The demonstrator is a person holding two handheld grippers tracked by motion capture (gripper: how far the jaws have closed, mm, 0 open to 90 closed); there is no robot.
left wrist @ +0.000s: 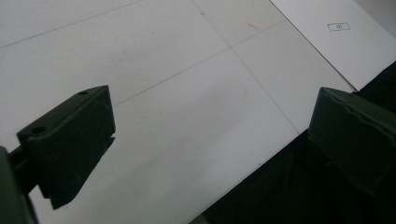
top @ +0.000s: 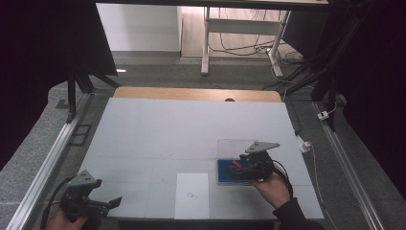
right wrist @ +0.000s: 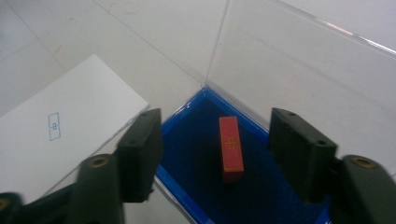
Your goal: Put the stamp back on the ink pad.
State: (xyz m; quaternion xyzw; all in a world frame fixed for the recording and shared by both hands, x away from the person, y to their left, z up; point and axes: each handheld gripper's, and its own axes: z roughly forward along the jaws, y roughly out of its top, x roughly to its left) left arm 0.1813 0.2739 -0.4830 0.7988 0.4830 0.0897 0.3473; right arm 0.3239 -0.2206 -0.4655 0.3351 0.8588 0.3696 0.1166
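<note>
Hovering over the red block (right wrist: 231,148) in the blue tray (right wrist: 196,140), right claw (right wrist: 217,154) was apart, block untouched mid-frame; next probably close or lift away.

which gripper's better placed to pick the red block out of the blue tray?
Right. The right gripper hangs open over the blue tray with the red block between its jaws; the left gripper sits far off at the table's near-left corner.

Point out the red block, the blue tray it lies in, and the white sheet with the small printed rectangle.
red block (right wrist: 231,148): right gripper view, middle of its top face.
blue tray (right wrist: 196,100): right gripper view, far rim near the corner.
white sheet (top: 191,203): high view, bare paper below the printed rectangle.
</note>
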